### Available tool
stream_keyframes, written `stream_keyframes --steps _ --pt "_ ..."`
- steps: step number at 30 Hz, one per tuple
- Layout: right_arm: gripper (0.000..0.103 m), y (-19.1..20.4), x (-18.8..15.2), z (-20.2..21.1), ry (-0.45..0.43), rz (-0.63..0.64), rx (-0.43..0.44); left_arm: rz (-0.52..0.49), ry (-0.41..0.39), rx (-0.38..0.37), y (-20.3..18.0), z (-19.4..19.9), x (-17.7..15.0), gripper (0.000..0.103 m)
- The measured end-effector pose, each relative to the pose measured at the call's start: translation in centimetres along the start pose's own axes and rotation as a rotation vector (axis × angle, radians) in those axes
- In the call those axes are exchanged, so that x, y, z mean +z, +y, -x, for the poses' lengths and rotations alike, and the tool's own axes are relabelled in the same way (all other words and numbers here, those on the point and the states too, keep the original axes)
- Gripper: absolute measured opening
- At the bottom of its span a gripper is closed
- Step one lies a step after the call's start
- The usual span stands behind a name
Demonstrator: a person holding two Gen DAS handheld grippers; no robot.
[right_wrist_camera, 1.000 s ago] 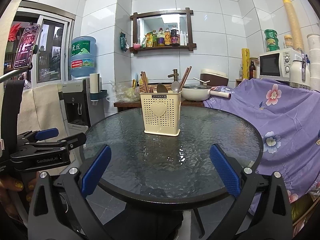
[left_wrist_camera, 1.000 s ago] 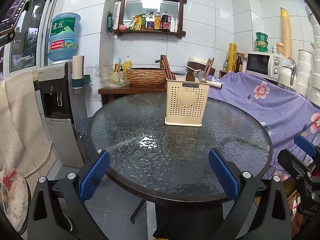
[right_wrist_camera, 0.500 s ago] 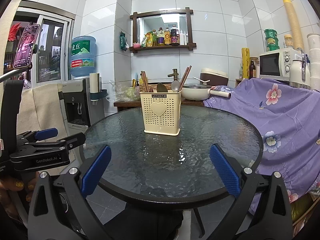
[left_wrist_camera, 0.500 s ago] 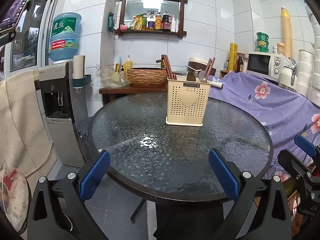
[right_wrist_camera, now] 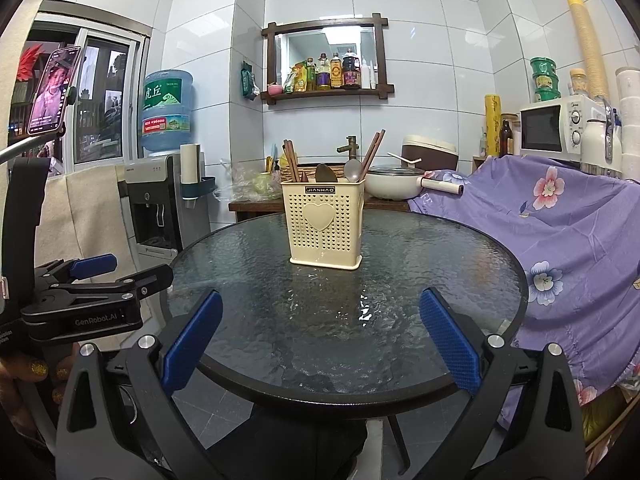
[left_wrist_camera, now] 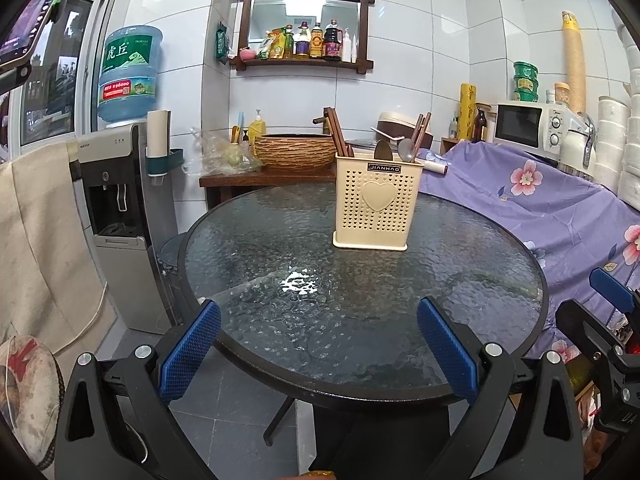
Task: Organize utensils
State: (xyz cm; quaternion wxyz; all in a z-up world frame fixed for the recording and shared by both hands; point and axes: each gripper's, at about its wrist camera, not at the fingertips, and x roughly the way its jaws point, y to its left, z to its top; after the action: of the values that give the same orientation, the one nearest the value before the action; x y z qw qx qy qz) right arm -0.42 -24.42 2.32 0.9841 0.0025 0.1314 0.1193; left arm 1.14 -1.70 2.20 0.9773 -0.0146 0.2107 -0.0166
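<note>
A cream perforated utensil holder [left_wrist_camera: 377, 202] with a heart on its front stands upright on the round glass table [left_wrist_camera: 248, 248], toward the far side. It also shows in the right wrist view [right_wrist_camera: 325, 225]. Brown chopsticks [left_wrist_camera: 338, 131] and two spoons [left_wrist_camera: 407, 149] stick out of its top. My left gripper [left_wrist_camera: 318, 346] is open and empty, held back at the table's near edge. My right gripper [right_wrist_camera: 320, 338] is open and empty, also at the near edge. The left gripper shows at the left of the right wrist view [right_wrist_camera: 94, 280].
A water dispenser [left_wrist_camera: 120, 204] stands left of the table. A purple flowered cloth [left_wrist_camera: 552, 204] covers furniture to the right, with a microwave [left_wrist_camera: 528, 130] behind it. A wooden side table with a woven basket [left_wrist_camera: 296, 151] and a pot [right_wrist_camera: 394, 186] stands behind.
The left wrist view has shifted very slightly, so the holder sits a little further right in it. Both grippers stay open and empty.
</note>
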Motion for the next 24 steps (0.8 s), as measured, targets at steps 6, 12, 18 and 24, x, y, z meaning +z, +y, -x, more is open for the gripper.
stream_keyframes --steps 6,12,18,24 --pt "0.097 0.03 0.0 0.0 0.001 0.0 0.0 0.001 0.0 0.001 -0.01 0.0 0.04 0.097" --pt "0.097 0.1 -0.04 0.01 0.0 0.0 0.0 -0.003 0.0 0.0 0.0 0.01 0.07 0.097" --pt "0.097 0.13 -0.13 -0.03 0.002 0.002 0.002 -0.003 0.001 0.0 0.01 0.01 0.07 0.097" --pt "0.097 0.23 -0.27 0.0 0.002 0.003 0.002 -0.005 0.001 0.0 0.02 0.02 0.09 0.097"
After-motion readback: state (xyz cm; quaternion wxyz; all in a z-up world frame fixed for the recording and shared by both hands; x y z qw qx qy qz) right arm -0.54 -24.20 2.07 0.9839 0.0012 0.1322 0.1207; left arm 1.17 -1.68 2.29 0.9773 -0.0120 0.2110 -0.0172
